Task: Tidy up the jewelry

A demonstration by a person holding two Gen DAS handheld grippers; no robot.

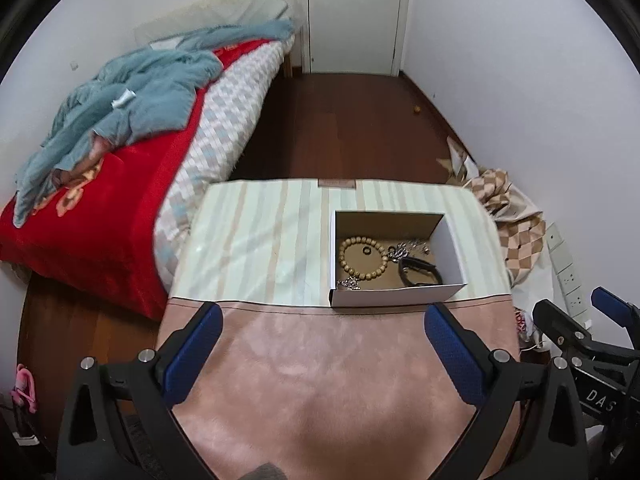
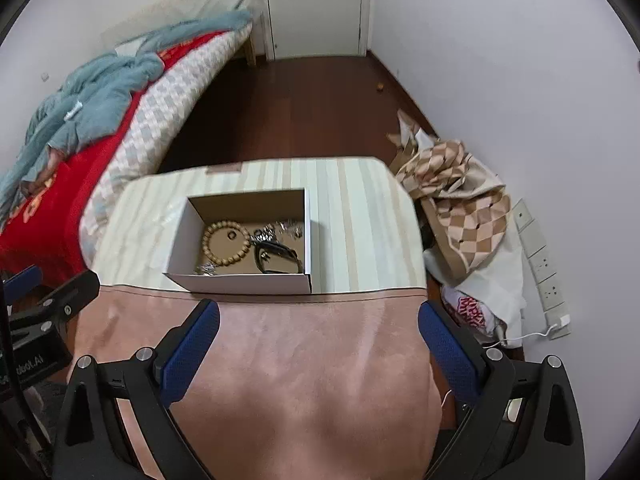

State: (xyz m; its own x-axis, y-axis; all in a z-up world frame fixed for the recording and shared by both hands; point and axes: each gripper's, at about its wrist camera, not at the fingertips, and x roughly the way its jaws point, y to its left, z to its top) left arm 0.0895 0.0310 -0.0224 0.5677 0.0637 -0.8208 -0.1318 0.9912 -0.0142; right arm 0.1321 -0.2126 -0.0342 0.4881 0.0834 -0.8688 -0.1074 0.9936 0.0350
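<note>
Grippers both hover level above the pink near half of the table (image 1: 320, 380), pointing forward: the left gripper (image 1: 322, 344) with its blue pads spread wide, nothing between them, and the right gripper (image 2: 318, 340) just as wide apart and empty. Ahead, on the striped far half toward the table's right edge, sits the cardboard box (image 1: 452, 248), holding the wooden bead bracelet (image 1: 363, 258), a black band (image 1: 420, 274) and silvery pieces (image 1: 408, 249).

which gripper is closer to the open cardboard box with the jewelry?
Hard to call; both hover open short of the white-sided cardboard box. The left gripper sits near-left of it, the right gripper near-right, seemingly about equally far.
</note>
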